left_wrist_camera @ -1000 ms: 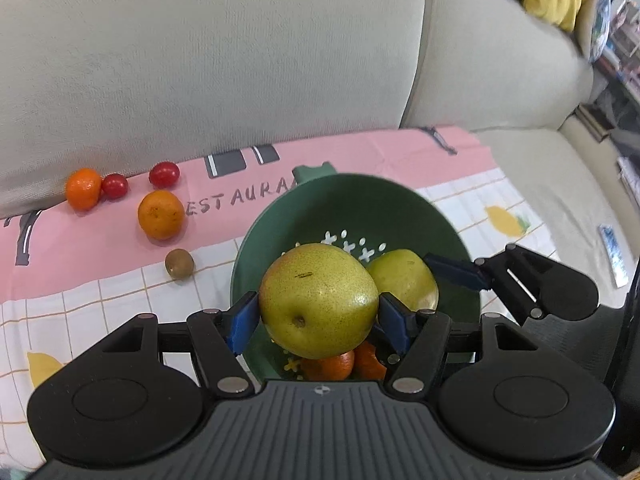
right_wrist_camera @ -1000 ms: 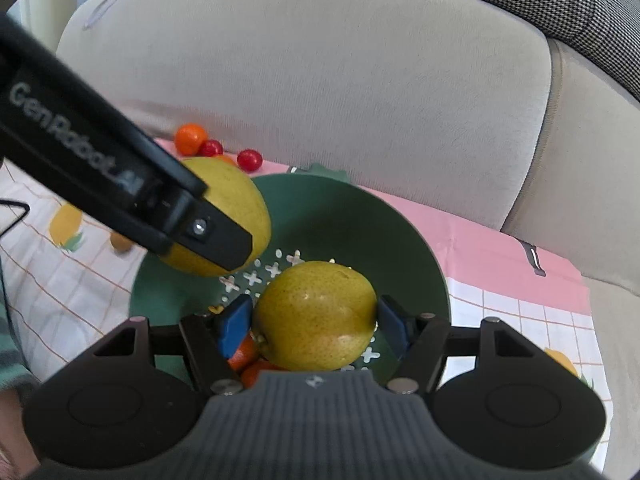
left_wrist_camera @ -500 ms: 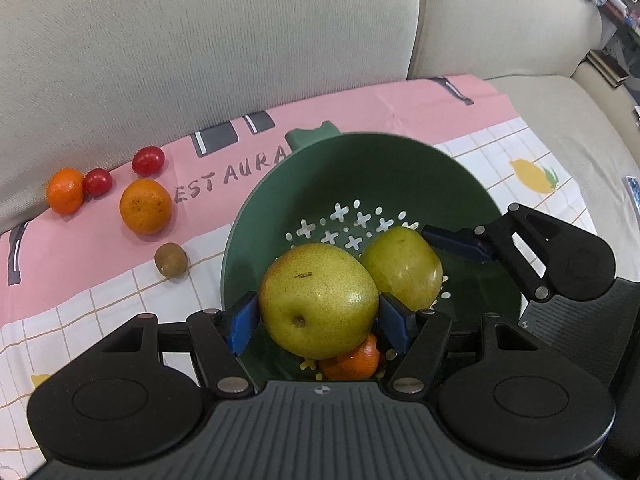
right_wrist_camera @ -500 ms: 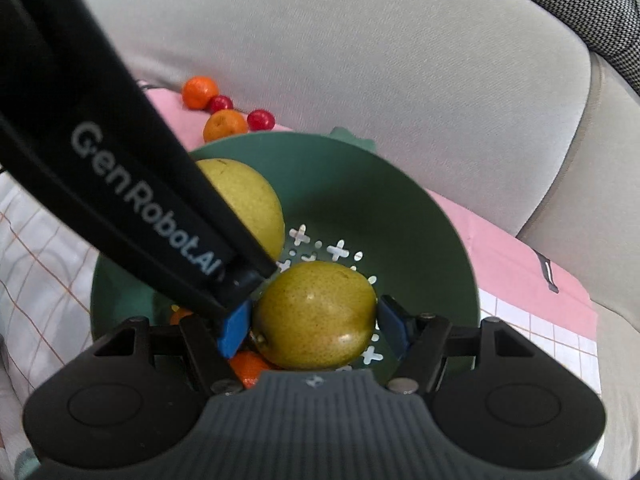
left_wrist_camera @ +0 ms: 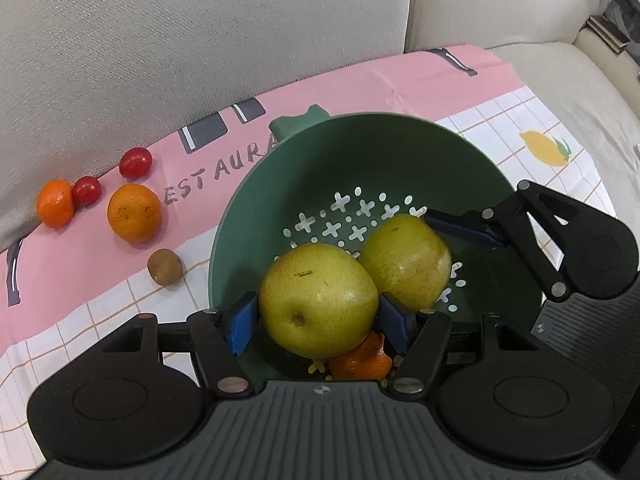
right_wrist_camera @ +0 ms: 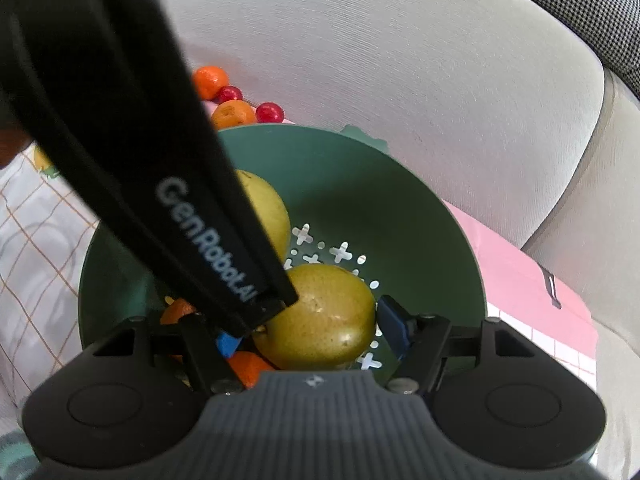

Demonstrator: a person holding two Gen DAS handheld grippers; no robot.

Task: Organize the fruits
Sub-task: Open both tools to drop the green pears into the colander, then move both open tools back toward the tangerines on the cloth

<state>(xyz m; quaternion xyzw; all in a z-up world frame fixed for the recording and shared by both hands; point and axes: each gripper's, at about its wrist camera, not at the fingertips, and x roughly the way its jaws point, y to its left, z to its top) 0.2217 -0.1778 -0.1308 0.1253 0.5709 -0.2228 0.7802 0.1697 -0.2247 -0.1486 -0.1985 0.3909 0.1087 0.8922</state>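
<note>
Left wrist view shows us the beige sofa (left_wrist_camera: 200, 40) first, its seat covered by a pink and white checked cloth (left_wrist_camera: 360, 84). On the cloth sits a green colander (left_wrist_camera: 400, 152), and both our grippers reach into it. Our left gripper (left_wrist_camera: 318, 316) has its fingers clamped on a yellow-green pear (left_wrist_camera: 316, 300), held just above the colander's holed bottom. Touching it on the right is a second pear (left_wrist_camera: 408, 260), gripped by our right gripper (right_wrist_camera: 312, 330), whose blue fingers (right_wrist_camera: 394, 328) press its sides in the right wrist view. Under the pears lies a tangerine (left_wrist_camera: 360, 362). Out on the cloth to the left we see an orange (left_wrist_camera: 134, 212), a smaller tangerine (left_wrist_camera: 55, 203) against the sofa back, a kiwi (left_wrist_camera: 165, 267) near the colander, and two cherry tomatoes (left_wrist_camera: 136, 162).
</note>
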